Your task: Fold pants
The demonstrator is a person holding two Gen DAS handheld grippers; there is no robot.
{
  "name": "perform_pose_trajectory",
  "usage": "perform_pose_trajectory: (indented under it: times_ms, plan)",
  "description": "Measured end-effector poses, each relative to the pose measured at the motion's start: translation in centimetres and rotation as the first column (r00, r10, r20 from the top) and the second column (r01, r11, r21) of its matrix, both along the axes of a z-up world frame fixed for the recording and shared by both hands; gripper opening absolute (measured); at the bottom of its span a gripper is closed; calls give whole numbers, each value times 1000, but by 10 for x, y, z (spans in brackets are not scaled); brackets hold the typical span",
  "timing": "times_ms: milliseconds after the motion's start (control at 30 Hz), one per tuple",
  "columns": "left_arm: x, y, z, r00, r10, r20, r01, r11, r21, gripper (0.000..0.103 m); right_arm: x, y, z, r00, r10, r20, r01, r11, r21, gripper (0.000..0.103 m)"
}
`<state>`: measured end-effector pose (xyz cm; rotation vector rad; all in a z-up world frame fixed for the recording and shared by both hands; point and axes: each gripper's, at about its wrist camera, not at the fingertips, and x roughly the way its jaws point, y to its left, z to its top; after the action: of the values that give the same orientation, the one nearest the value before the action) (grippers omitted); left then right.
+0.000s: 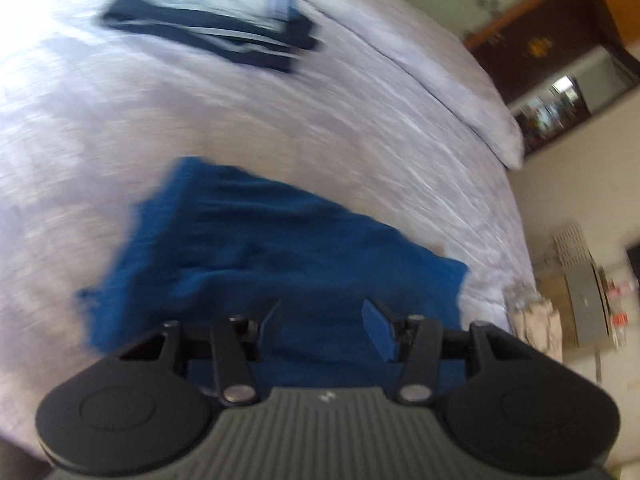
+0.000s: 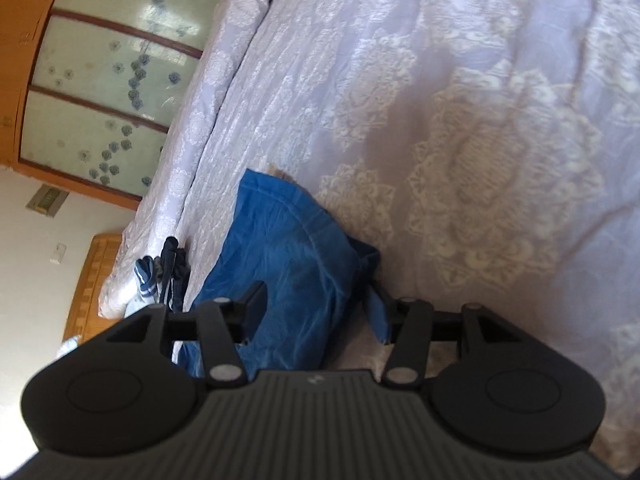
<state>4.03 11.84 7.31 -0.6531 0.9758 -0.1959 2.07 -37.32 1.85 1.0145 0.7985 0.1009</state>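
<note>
The blue pants point(image 1: 256, 248) lie folded in a rough rectangle on the lilac patterned bedspread point(image 1: 100, 132). My left gripper point(image 1: 324, 328) is open just above their near edge, jaws wide apart and holding nothing. In the right wrist view the same blue pants point(image 2: 288, 248) lie near the bed's edge. My right gripper point(image 2: 320, 312) is open over their near end, left finger above the cloth, right finger over the bedspread point(image 2: 480, 120). The left wrist view is blurred.
A stack of folded dark and light clothes point(image 1: 216, 16) lies farther up the bed. Dark striped garments point(image 2: 168, 272) sit at the bed's edge. A wardrobe with frosted floral doors point(image 2: 100, 80), dark cabinet point(image 1: 560, 60) and floor clutter point(image 1: 576, 300) stand beside the bed.
</note>
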Motion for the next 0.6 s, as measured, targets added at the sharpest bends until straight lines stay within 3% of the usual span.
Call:
perform_pose_trajectory:
  times_ms: [67, 200, 267, 433, 467, 500, 533, 600]
  plan:
    - [26, -35, -1, 998, -60, 4, 60, 998, 7, 44, -1, 2, 0, 1000, 5, 16, -5, 1000, -15, 55]
    - [79, -94, -18, 989, -142, -30, 140, 989, -52, 38, -4, -3, -6, 999, 7, 38, -8, 1000, 15, 55]
    - [101, -119, -25, 985, -168, -37, 168, 986, -22, 38, -5, -5, -7, 999, 12, 44, -14, 1000, 24, 54]
    - [134, -149, -63, 972, -199, -126, 198, 980, -18, 38, -5, -5, -8, 998, 28, 59, -30, 999, 21, 54]
    - [136, -152, -71, 970, -194, -145, 199, 980, 19, 34, -4, -6, -8, 998, 31, 61, -32, 999, 20, 54]
    - [139, -153, -79, 969, -187, -163, 198, 979, 49, 18, -4, -6, -8, 997, 33, 64, -34, 999, 19, 54]
    - [141, -153, -85, 971, -175, -164, 190, 979, 78, 9, -4, -5, -8, 997, 33, 66, -34, 999, 17, 54]
    - [142, -144, -93, 973, -157, -167, 166, 985, 44, 6, -4, -5, -8, 997, 29, 72, -30, 999, 13, 53]
